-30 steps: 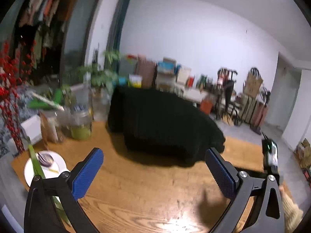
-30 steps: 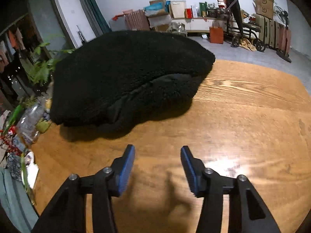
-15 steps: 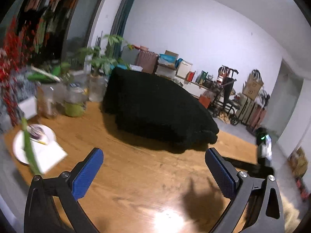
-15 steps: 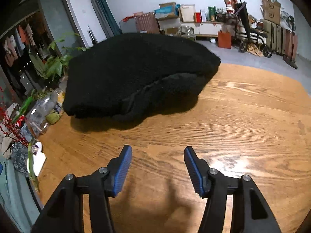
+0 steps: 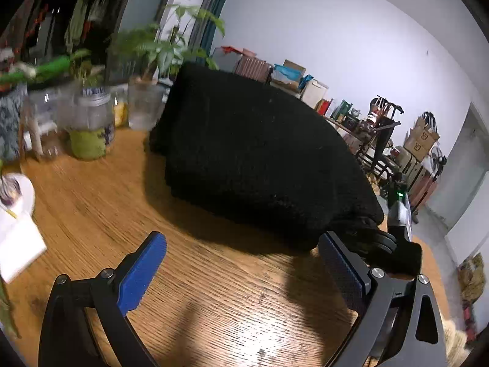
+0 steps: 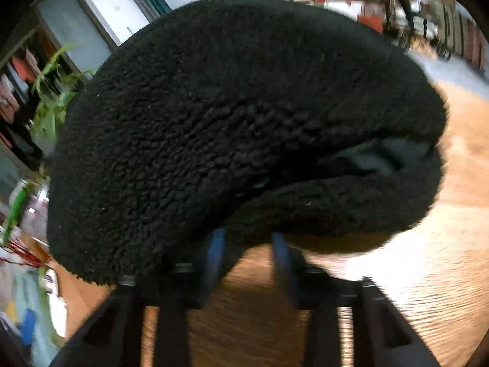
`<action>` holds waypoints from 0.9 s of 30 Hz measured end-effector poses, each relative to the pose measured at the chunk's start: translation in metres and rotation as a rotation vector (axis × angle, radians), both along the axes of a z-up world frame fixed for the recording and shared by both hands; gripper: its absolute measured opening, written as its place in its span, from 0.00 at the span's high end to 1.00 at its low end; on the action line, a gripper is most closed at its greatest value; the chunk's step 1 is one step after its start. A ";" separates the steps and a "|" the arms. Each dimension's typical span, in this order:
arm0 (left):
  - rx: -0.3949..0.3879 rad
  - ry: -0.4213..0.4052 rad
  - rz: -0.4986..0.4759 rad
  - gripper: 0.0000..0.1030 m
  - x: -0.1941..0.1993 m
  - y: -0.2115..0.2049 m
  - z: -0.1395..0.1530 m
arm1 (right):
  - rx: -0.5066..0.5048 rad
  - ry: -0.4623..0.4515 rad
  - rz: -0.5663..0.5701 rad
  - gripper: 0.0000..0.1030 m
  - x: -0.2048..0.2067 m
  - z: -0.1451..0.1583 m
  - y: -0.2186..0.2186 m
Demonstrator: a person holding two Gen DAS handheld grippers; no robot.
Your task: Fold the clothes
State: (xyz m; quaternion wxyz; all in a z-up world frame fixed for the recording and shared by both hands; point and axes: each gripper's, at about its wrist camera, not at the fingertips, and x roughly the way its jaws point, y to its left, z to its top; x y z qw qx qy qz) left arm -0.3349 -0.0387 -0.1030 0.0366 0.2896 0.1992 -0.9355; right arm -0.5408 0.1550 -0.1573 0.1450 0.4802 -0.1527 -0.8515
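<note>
- Left wrist: left gripper (image 5: pixel 241 241) wide open, empty, over wooden table (image 5: pixel 214 305); black fleece garment (image 5: pixel 259 153) heaped just ahead.
- Right wrist: right gripper (image 6: pixel 247 235) closing, pads apart, tips under near hem of fleece garment (image 6: pixel 244 107).
- Likely soft, bulky, floppy; best pinched at hem.

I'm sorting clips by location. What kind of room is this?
Probably a lived-in home room, also used for storage: a round wooden table with a black fleece garment, stacked cardboard boxes along the white wall, hanging clothes.
</note>
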 end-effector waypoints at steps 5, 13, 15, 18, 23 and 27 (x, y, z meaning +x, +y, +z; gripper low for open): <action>0.039 -0.040 -0.039 0.06 -0.003 0.005 -0.014 | -0.060 0.066 0.041 0.96 0.037 0.013 0.001; 0.163 -0.100 -0.095 0.17 0.002 0.014 -0.020 | -0.105 0.058 0.159 1.00 0.134 0.022 0.032; 0.160 -0.119 -0.102 0.25 -0.002 0.018 -0.018 | -0.062 0.036 0.195 1.00 0.149 0.014 0.037; 0.181 -0.151 -0.099 0.25 -0.012 0.021 -0.022 | -0.054 0.045 0.145 0.95 0.146 0.015 0.056; 0.303 -0.210 0.001 0.25 -0.043 0.006 -0.031 | -0.069 0.111 -0.005 0.51 0.102 0.045 0.087; 0.429 -0.204 0.085 0.25 -0.064 -0.013 -0.030 | -0.047 0.133 0.005 0.41 0.061 0.058 0.070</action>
